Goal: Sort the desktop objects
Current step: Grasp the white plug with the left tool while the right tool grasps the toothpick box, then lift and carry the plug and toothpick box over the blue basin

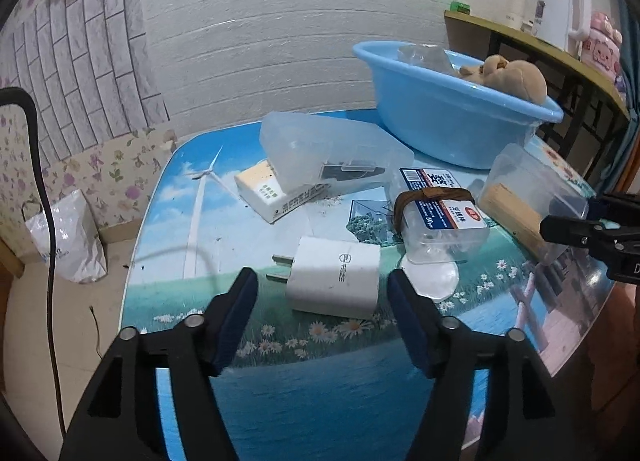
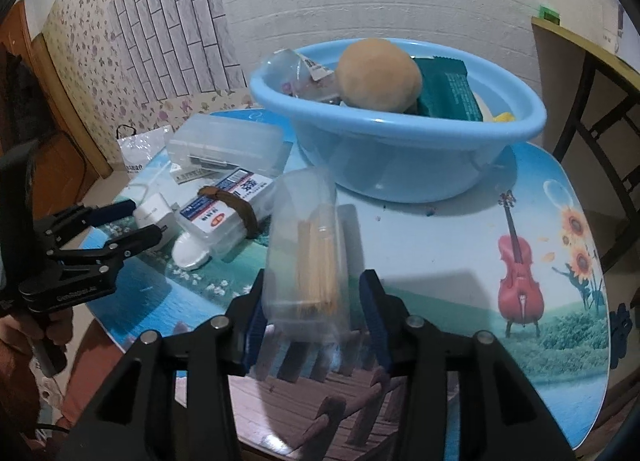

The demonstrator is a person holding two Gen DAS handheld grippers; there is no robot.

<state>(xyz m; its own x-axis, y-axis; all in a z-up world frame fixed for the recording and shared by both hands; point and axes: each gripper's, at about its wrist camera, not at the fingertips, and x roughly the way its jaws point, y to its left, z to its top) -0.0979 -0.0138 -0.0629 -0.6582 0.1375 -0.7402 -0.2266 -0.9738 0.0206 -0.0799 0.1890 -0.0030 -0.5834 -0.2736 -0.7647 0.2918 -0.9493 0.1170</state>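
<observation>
The left hand-held gripper [image 1: 322, 293] hung with jaws apart, the white rectangular plastic charger plug [image 1: 334, 278] lying on the desk [image 1: 280, 401] just ahead between its tips, long side across them; the right hand-held gripper [image 2: 314, 311] loosely flanked the clear plastic toothpick box [image 2: 306, 249].

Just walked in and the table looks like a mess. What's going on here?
A person is sorting desk clutter with a handheld gripper in each hand. The left gripper is open around a white charger plug lying on the table. The right gripper straddles a clear box of wooden sticks, which looks blurred; whether its pads press on it is unclear. The blue basin at the back already holds a plush toy and a green packet.
</observation>
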